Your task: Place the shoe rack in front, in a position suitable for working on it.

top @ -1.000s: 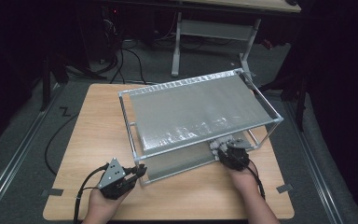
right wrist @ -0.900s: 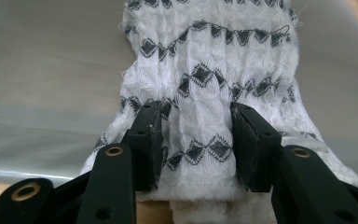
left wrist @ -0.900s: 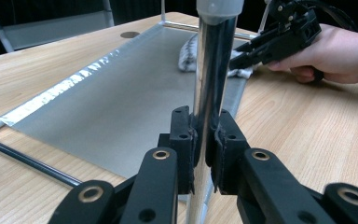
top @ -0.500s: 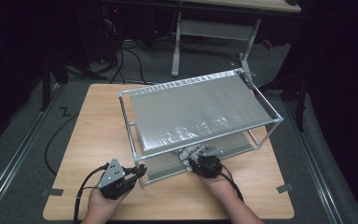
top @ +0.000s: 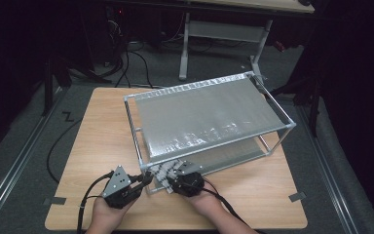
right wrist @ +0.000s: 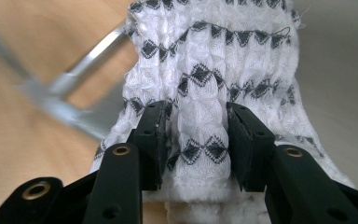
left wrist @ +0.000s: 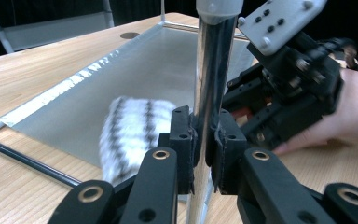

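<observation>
Left tongs (left wrist: 204, 140) pinch rack post (left wrist: 212, 70); right tongs (right wrist: 193, 140), closing, clamp patterned cloth (right wrist: 205, 79) beside it.

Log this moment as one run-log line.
left gripper: shut on rack post | right gripper: jaws just closing, gripping patterned cloth | cloth at rack's near corner, lower shelf

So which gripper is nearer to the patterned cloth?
The right. The right gripper has the black-and-white patterned cloth pinched between its jaws. The left gripper is beside it, shut on the rack's chrome corner post.
</observation>
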A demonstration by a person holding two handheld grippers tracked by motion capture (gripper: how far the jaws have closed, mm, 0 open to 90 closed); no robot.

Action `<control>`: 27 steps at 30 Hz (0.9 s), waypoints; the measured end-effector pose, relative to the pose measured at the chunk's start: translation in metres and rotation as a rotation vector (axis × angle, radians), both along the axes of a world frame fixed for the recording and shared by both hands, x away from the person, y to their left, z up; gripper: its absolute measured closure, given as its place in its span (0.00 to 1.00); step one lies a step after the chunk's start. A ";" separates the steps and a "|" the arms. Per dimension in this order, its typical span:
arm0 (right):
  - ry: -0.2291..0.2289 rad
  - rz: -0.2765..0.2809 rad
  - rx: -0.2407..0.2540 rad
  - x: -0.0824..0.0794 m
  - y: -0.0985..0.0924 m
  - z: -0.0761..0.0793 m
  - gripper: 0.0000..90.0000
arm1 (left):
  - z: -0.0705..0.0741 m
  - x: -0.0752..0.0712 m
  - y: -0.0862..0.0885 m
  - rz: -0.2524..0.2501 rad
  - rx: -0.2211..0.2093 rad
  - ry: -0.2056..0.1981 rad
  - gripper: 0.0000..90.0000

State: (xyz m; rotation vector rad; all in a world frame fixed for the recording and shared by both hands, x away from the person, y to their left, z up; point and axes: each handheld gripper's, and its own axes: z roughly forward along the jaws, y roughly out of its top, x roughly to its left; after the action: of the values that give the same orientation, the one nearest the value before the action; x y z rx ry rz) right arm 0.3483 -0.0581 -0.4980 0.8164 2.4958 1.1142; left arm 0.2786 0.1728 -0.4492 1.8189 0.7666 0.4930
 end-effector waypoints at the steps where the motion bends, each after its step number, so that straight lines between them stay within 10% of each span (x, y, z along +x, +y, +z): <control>1: 0.011 0.008 0.005 -0.003 0.003 0.000 0.67 | 0.000 0.000 0.000 0.000 0.000 0.000 0.90; 11: 0.004 0.067 0.037 -0.010 0.014 0.000 0.66 | 0.000 -0.001 -0.001 0.006 0.000 -0.002 0.90; 27: -0.021 -0.028 -0.026 0.000 -0.003 -0.001 0.67 | -0.001 0.000 0.000 0.001 -0.005 0.003 0.90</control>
State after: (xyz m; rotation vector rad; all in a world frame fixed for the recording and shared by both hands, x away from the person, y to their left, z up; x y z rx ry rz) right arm 0.3486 -0.0608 -0.4986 0.8257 2.4683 1.0736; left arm 0.2781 0.1729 -0.4497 1.8151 0.7699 0.4888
